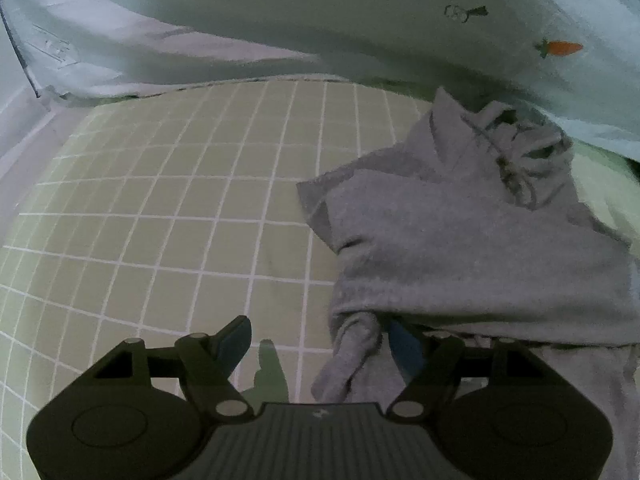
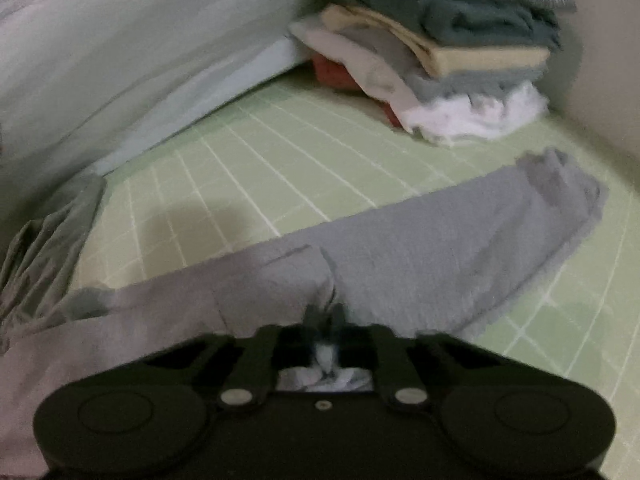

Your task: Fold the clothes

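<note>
**Grey garment mid-fold on the bed**

Grey garment lies on the green checked bed sheet, toward the quilt at the bed's far edge. Right tongs pressed together, pinching a fold of grey cloth. Left tongs spread, a grey strip between the fingers, not gripped.

Step, by my reading: taking hold for a fold. Next calls for the left to close on cloth.

Folded stack sits in the bed's far corner. Right view blurred; garment type unclear, its near part cut off.
</note>
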A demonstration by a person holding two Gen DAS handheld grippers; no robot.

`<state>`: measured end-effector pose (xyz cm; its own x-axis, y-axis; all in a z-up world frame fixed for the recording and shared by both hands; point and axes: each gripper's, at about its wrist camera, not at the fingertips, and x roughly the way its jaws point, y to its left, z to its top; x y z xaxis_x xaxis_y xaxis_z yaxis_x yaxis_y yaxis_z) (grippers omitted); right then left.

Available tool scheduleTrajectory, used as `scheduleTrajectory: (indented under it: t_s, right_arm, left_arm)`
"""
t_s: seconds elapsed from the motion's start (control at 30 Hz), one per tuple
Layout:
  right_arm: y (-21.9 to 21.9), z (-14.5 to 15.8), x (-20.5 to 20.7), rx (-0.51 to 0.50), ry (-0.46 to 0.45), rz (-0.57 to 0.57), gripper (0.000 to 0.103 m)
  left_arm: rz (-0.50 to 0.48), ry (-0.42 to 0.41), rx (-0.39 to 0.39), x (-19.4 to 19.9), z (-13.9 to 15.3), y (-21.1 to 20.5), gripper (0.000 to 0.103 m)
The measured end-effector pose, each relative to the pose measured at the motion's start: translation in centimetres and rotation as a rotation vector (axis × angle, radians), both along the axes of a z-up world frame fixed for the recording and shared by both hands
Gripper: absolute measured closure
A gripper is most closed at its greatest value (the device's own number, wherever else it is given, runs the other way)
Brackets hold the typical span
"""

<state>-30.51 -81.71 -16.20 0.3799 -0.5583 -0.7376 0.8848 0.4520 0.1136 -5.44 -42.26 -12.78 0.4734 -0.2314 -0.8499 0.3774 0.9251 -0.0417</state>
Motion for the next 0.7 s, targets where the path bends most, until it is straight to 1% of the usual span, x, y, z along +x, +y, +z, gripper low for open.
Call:
scheduleTrajectory:
  t_s: [0.13, 0.27, 0.37, 0.5, 0.53, 0.57, 0.6, 0.63, 0.67, 0.7]
  right_arm:
    - [1.3, 2.2, -0.3, -0.015, -0.086, 0.008, 0.099]
    - [4.1, 4.0, 1.1, -0.025, -0.163, 0.102, 0.099]
    - [6.8, 4.1, 3.1, 0.031, -0.225, 0.205, 0.099]
    - [11.5, 3.9, 6.4, 0.051, -0.168, 0.378, 0.098]
    - [12.6, 3.8, 6.8, 0.052, -0.157, 0.409, 0.093]
    - [13.4, 3.8, 7.0, 0.055, -0.149, 0.424, 0.077]
    - [14.2, 3.8, 7.0, 0.050, -0.139, 0.429, 0.065]
    - [14.7, 3.9, 6.8, 0.029, -0.125, 0.417, 0.043]
    - [15.3, 4.0, 6.5, 0.009, -0.110, 0.404, 0.027]
    - [15.8, 4.2, 6.2, -0.014, -0.098, 0.386, 0.021]
  left_arm:
    - [0.019, -0.021, -0.029, -0.4, 0.8, 1.0, 0.025]
    - [0.032, -0.025, -0.041, -0.8, 1.3, 2.1, 0.024]
    - [0.028, -0.028, -0.047, -1.2, 1.7, 2.8, 0.024]
    - [0.011, -0.051, -0.043, -2.0, 2.6, 3.5, 0.024]
    - [0.003, -0.059, -0.041, -2.2, 2.8, 3.7, 0.023]
    - [-0.010, -0.065, -0.039, -2.5, 3.0, 4.0, 0.021]
    - [-0.021, -0.067, -0.037, -2.8, 3.1, 4.2, 0.019]
    - [-0.031, -0.068, -0.034, -3.0, 3.2, 4.4, 0.018]
    - [-0.040, -0.068, -0.033, -3.3, 3.3, 4.6, 0.017]
    - [-0.053, -0.065, -0.034, -3.5, 3.3, 4.7, 0.016]
